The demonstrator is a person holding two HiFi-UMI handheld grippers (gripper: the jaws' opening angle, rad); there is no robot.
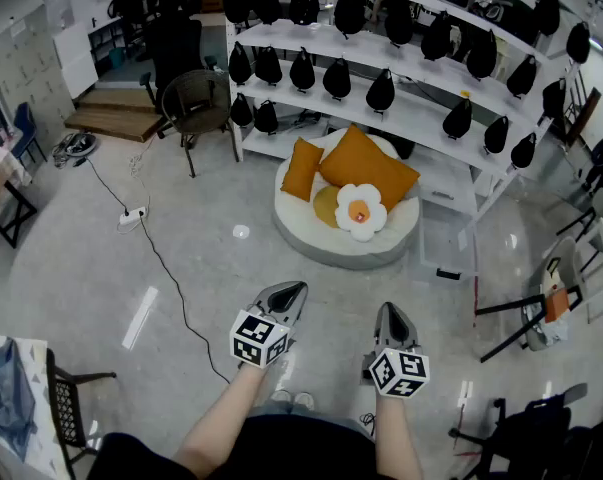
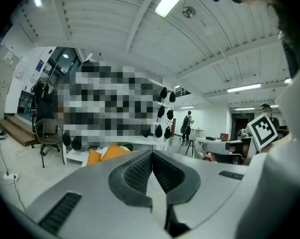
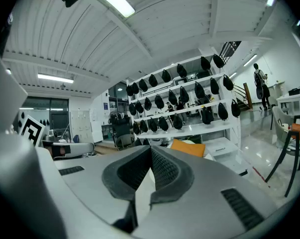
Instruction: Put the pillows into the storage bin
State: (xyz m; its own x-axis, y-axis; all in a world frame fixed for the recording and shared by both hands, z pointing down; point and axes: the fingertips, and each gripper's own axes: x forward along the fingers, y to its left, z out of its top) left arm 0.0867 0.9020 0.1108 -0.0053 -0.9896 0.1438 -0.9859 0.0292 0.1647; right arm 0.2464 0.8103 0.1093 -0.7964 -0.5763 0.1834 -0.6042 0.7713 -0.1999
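A round white storage bin (image 1: 311, 240) stands on the floor in front of the shelves. On it lie a small orange pillow (image 1: 301, 168), a large orange pillow (image 1: 371, 170), a yellow round one (image 1: 327, 206) and a white flower pillow (image 1: 361, 212). Both grippers hang well short of the bin, close to my body. My left gripper (image 1: 289, 294) is shut and holds nothing; its jaws (image 2: 150, 159) meet, with orange pillows (image 2: 108, 154) far beyond. My right gripper (image 1: 393, 318) is shut and empty too (image 3: 150, 153), with an orange pillow (image 3: 188, 147) ahead.
A white shelf rack (image 1: 401, 108) hung with black bags stands behind the bin. A wicker chair (image 1: 195, 102) is at the back left, and a power cable (image 1: 167, 268) runs over the floor. Folding chairs (image 1: 541, 310) stand on the right, a table (image 1: 21, 408) at the near left.
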